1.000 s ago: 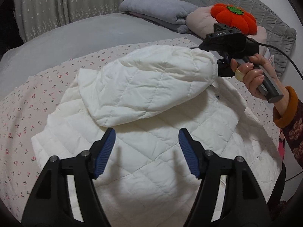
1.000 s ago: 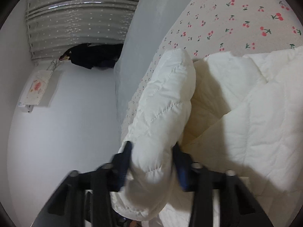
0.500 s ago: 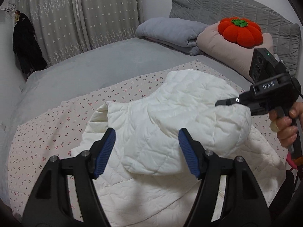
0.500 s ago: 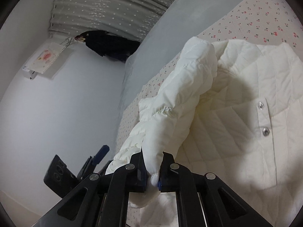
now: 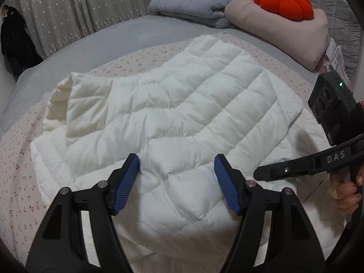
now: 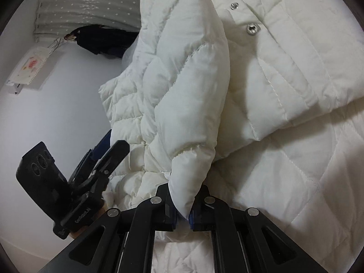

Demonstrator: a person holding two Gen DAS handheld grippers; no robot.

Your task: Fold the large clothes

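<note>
Clearly, in the left wrist view our left gripper (image 5: pixel 177 183) hangs with its blue pads (image 5: pixel 127 177) wide apart and nothing between them, just above the white quilted down jacket (image 5: pixel 159 113), which lies spread on the cherry-print sheet (image 5: pixel 18 182) of the bed. Our right gripper (image 5: pixel 268 173) comes in from the right edge, a hand (image 5: pixel 345 188) on its handle. The risk we see from here: if the left gripper does not pin the body, dragging the sleeve could pull the whole slippery jacket across the sheet and spoil the fold line.

From the right wrist view, our right gripper (image 6: pixel 183 213) is clamped tight on the cuff end of the sleeve (image 6: pixel 188 91), which rises puffy and rounded ahead of the jaws and drapes over the jacket body. Only a thin pinch of fabric sits between the pads, so we judge it could slip out under tension, and the padded sleeve would spring back open. The jacket looks thick, matte and cream-white, stitched in slanted channels, with two metal snaps (image 6: pixel 251 28) along the front placket.
</note>
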